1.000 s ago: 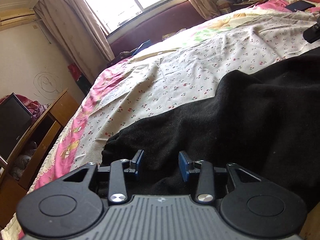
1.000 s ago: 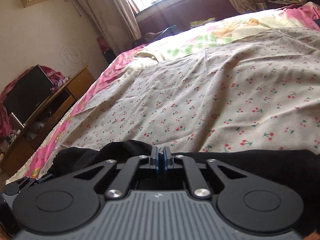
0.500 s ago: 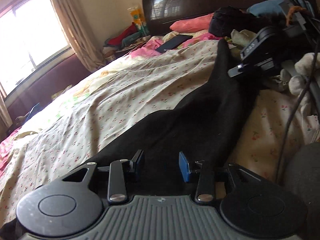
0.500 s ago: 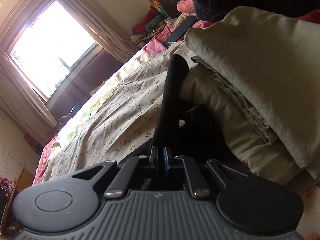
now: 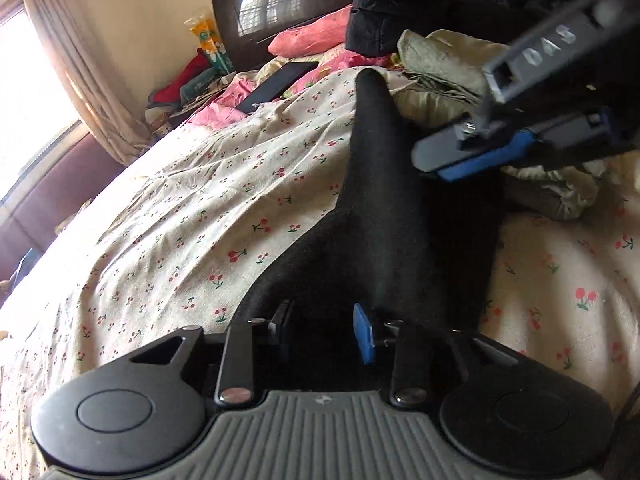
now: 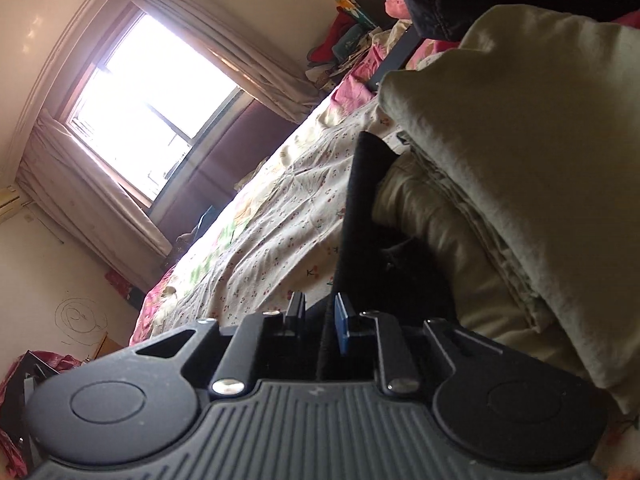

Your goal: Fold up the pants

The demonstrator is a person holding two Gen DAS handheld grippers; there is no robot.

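The only writing that shows is a pale number, blurred but seemingly "045", on the grey body of the right gripper (image 5: 472, 160) as the left wrist camera sees it; a small emblem on each ribbed grey gripper housing is too small to read. The black soft-fabric pants (image 5: 384, 216) lie along the cream cherry-print bedsheet (image 5: 192, 220), one narrow end stretched toward the dark glossy headboard (image 5: 280, 0), the other spreading wide under the left gripper (image 5: 326, 330). That gripper's blue-padded fingers (image 5: 364, 338) are spread apart over the black cloth, pinching nothing. In the right wrist view the right gripper (image 6: 320, 320) has its fingers parted, with a raised fold of the pants (image 6: 360, 208) standing between them, not squeezed. Just beside the pants sits a stack of folded olive-green cloth (image 6: 520, 140). A pink pillow (image 5: 308, 38) and a flat black tablet (image 5: 276, 86) rest near the headboard, and beige curtains (image 6: 256, 68) frame a bright window (image 6: 152, 104).
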